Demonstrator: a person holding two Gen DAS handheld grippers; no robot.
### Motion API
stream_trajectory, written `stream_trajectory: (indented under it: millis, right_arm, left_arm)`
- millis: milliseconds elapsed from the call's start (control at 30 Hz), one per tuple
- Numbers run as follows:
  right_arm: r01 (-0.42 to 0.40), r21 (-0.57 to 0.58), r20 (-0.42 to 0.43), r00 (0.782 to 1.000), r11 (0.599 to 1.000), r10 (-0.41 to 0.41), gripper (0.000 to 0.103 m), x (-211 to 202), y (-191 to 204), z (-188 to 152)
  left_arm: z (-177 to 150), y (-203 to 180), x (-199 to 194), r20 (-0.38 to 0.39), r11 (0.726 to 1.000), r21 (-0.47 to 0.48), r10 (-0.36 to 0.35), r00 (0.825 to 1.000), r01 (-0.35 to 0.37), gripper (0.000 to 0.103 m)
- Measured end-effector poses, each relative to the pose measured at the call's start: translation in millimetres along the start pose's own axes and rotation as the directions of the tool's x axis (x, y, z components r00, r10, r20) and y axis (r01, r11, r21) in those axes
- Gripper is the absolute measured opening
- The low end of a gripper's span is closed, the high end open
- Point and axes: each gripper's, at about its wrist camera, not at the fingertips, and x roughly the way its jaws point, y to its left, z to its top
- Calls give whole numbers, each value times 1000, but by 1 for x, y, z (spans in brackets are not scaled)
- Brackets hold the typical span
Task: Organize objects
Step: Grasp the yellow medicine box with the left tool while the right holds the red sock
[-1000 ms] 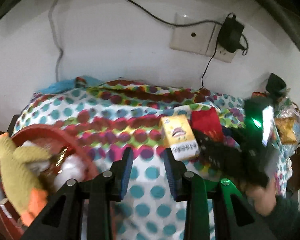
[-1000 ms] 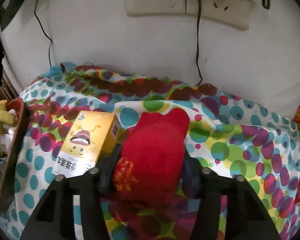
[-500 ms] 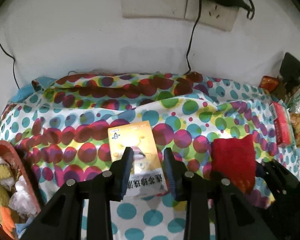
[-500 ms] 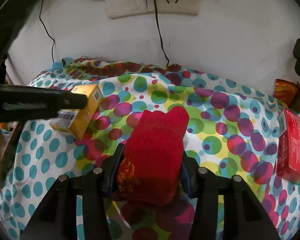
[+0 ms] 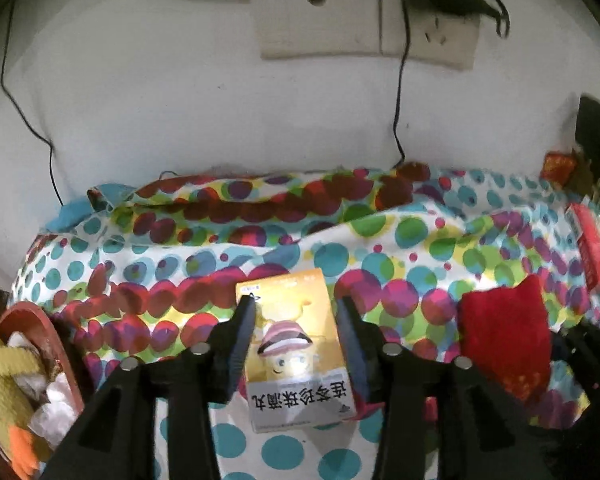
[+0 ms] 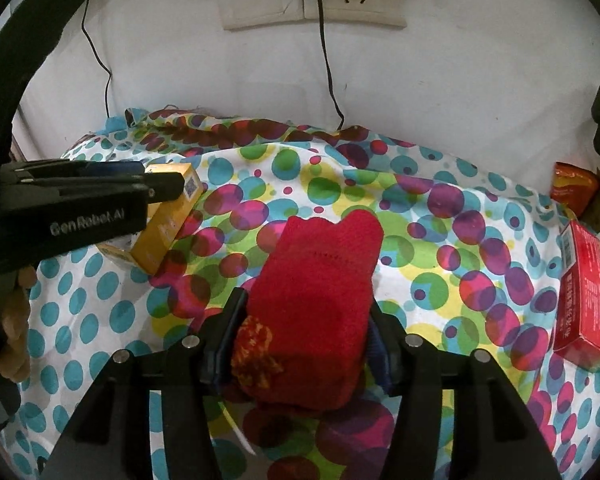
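Left wrist view: the left tongs (image 5: 296, 314) straddle a yellow box (image 5: 296, 354) lying flat on the spotted cloth (image 5: 180, 280). Their jaws are opening, and a sliver of gap shows on each side of the box, so the pads look clear of it — not a grip yet. At the left edge sits a red basket (image 5: 36, 320) already holding a yellow plush toy (image 5: 4, 368) and some pale wrappers; that much looks sorted. To the right lies a red sock (image 5: 504, 340), and further right a red box (image 5: 590, 248).

Right wrist view: the right tongs (image 6: 304, 320) bracket the red sock (image 6: 316, 300), which rests on the cloth (image 6: 440, 240). These jaws are opening too; the sock fills the space between them, but whether the pads press on it I cannot tell. The left tongs (image 6: 160, 188) appear at the left over the yellow box (image 6: 164, 228). A red box (image 6: 584, 300) and an orange packet (image 6: 572, 188) wait at the right.

I judge the tidying partway along — sock, both boxes and the packet remain out on the cloth.
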Motion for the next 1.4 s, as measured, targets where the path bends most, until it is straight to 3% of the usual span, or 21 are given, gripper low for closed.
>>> stream_trajectory:
  millis: [267,567,733,1100,1267,1400]
  right_arm:
    - [-1,-1,-1,1000,1000,1,55,0,1,0]
    - [-4,-8,-5,1000,1000,4,60,0,4,2]
    - [-13,-2,-4,1000,1000,13,60,1,4,2]
    - [50,-44,-18,999,998,-51,60,6,13,3]
    - [51,-45,-18,998,998,-52,61,5,14,3]
    - [50,-46,-18,999,998,-51,61,5,15,3]
  left_arm:
    - [-1,6,4,-24,1000,9,12,1000,-12,51]
    - [-13,23,17,-99,996,-57,-78,992,73,55]
    - [-16,19,26,-116,997,-51,-59,992,53,56]
    - [-25,16,11,-51,995,-82,-63,997,59,58]
    - [-32,23,7,-27,992,-122,-39,999,35,75]
    - [-37,29,4,-7,990,-131,-46,999,44,77]
